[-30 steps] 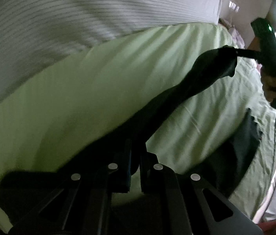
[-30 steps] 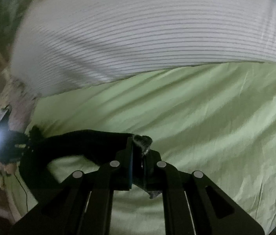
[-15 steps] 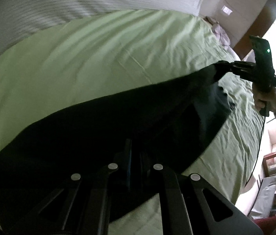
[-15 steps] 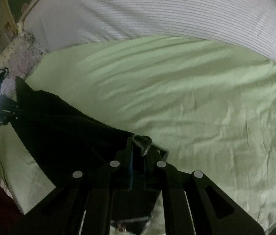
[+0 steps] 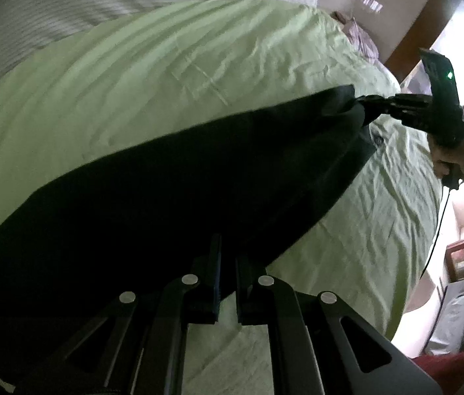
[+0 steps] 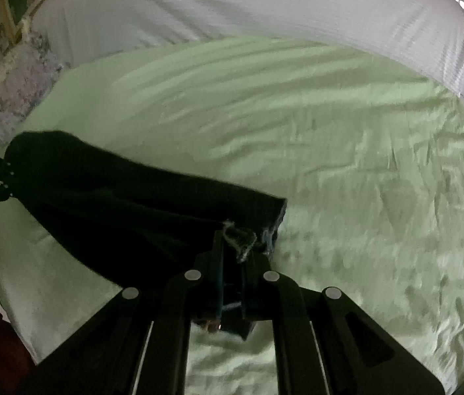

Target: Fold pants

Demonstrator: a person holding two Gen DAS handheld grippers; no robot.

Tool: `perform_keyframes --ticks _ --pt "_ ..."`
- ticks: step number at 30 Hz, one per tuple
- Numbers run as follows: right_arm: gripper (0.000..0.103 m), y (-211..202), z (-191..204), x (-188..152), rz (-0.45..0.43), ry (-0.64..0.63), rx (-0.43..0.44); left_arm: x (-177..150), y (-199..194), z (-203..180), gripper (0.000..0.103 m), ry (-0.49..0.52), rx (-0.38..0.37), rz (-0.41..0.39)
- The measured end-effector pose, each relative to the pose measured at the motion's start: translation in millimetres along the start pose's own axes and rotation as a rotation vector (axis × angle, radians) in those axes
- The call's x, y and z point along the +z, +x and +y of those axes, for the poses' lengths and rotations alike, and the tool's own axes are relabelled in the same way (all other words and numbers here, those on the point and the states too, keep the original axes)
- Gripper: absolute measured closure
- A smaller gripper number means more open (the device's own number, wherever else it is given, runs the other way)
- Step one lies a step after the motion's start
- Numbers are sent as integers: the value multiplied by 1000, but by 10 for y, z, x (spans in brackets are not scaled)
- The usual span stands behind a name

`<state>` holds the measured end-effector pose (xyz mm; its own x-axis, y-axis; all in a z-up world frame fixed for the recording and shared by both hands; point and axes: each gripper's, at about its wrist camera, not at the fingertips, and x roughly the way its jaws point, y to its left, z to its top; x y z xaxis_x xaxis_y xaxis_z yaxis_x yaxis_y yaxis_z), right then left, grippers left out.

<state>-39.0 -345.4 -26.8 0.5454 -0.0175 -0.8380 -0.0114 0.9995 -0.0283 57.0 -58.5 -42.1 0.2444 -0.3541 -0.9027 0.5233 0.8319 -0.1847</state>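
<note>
The black pants are stretched out above the light green bed sheet, held at both ends. The left gripper is clenched on one end of the pants; its two fingers stand very close together with the dark cloth pressed between them. The right gripper grasps the other end of the pants, and a frayed pale edge of cloth comes out between its fingers.

In the left wrist view the right gripper is seen far across the sheet, pinching the corner of the pants, and the person's hand holds its handle. A small green light shines on that handle. In the right wrist view the left gripper is at the far end of the pants, at the left edge of the sheet.

Between the two grippers the pants hang as one wide dark band, and its lower edge sags toward the sheet. I cannot tell if the middle of the pants touches the sheet. Beyond the sheet, on its far side, lies a white striped cover
</note>
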Motion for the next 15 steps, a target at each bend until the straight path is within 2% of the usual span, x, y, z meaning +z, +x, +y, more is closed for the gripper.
perform_keyframes --ticks 3,6,8,9,11,13,15 --pt "95 5 14 -81 13 9 -11 -60 51 -14 97 9 6 9" --pt "93 32 32 -156 44 -14 -65 -124 142 -7 93 -4 7 35" --pt "81 73 6 -207 93 14 -103 -168 177 3 90 -26 0 51" --pt "68 62 -12 -236 102 37 -116 -188 172 17 85 -38 -3 53" --pt "50 11 -32 -291 101 74 -147 -254 130 44 83 -66 -8 45" --pt "46 -88 -18 -338 74 113 -141 -336 64 97 69 -101 -5 36" --pt "46 -161 11 -374 60 150 -137 -409 -6 157 67 -135 -4 22"
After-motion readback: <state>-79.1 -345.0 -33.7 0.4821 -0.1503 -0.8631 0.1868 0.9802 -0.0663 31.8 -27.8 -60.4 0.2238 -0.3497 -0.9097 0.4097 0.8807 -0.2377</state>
